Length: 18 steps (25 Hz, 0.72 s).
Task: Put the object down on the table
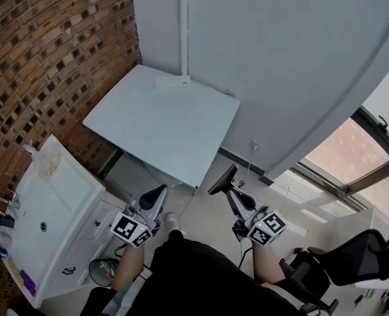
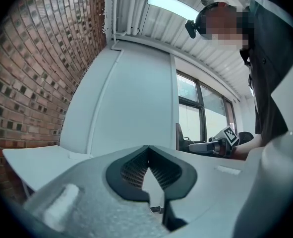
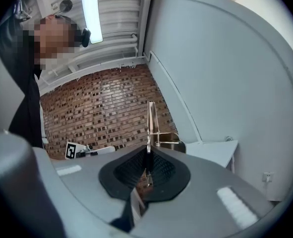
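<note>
The right tongs (image 3: 147, 155) are closed on a thin metal piece (image 3: 150, 123), which looks like a clip of some kind. It is pinched at its near end. Its long axis runs straight out past the tips, in line with the jaws, and a small crossbar branches off it just beyond them. The left tongs (image 2: 147, 150) are closed with nothing between them, level with the right pair and well to their left.

In the head view both pairs are over the floor (image 1: 207, 219), short of the table (image 1: 161, 120). The table lies ahead of the right tongs and to their left, its nearest corner just beyond the tips. I judge that the right hand has to carry the piece forward and leftward over that corner before letting go.
</note>
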Each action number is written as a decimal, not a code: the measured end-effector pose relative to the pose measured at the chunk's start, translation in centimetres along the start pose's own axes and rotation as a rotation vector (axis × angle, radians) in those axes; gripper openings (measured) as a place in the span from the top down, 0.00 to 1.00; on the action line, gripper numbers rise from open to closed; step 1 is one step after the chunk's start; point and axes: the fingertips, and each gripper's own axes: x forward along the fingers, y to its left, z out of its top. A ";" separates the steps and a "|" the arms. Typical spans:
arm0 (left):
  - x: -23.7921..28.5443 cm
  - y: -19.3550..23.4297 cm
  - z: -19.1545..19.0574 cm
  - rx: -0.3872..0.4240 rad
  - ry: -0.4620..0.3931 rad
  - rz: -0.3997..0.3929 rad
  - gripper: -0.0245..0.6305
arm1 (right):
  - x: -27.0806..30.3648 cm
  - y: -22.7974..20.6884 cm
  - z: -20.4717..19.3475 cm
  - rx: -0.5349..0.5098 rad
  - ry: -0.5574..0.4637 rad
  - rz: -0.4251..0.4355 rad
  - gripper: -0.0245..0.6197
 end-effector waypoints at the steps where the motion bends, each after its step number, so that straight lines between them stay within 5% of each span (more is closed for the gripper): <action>1: 0.7 0.8 0.2 0.000 -0.004 -0.008 0.97 | 0.8 -0.5 0.3 -0.005 0.000 -0.006 0.95; 18: 5.1 13.6 1.2 -0.010 -0.026 0.029 0.97 | 13.0 -5.3 1.8 0.003 0.019 -0.009 0.95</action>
